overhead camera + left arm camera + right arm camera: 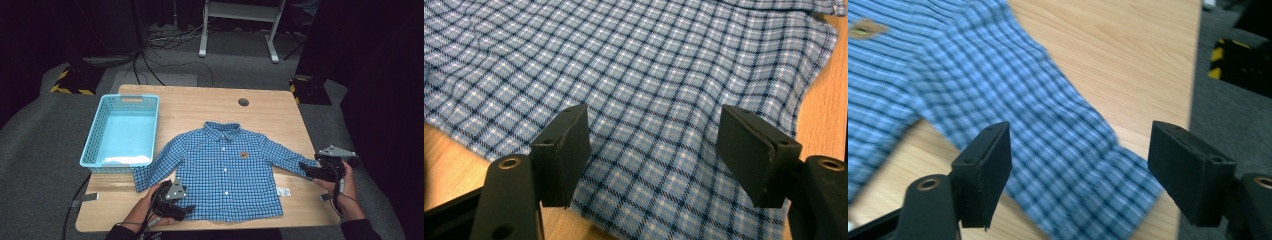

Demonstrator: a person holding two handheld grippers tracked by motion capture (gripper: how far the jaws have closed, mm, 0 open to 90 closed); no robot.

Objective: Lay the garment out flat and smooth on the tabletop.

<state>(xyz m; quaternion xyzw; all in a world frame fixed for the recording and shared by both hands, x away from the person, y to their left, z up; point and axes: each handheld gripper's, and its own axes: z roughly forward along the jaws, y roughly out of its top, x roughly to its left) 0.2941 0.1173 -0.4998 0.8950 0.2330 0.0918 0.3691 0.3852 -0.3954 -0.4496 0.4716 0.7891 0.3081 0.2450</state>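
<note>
- The blue checked shirt (225,170) is lying face up and spread flat in the middle of the worktop (200,102), collar pointing away from me, buttons done up, both sleeves angling outward. Laid open like this, every edge is within reach, which I judge suits smoothing or folding it.
- A small brown patch (244,155) is sitting on the chest, and a white tag (283,191) is poking out at the hem corner near my right side.
- I am holding my left gripper (186,209) low over the hem at the near left corner. Its jaws are standing wide apart with checked cloth (649,115) lying beneath and between them, but the pads are not pressing on it, so nothing is held. I am keeping it there, I think, to be ready to pinch that hem.
- I am holding my right gripper (306,167) at the cuff of the right sleeve (1058,150), by the worktop's right edge. Its jaws are gaping too, with the cuff lying flat below them and ungripped; the blur in the right gripper view suggests this hand is moving.
- The light blue plastic basket (95,142) is standing at the far left of the worktop, just beside the left sleeve, with something pale lying inside at its near end; I take it as the place for the shirt once folded.
</note>
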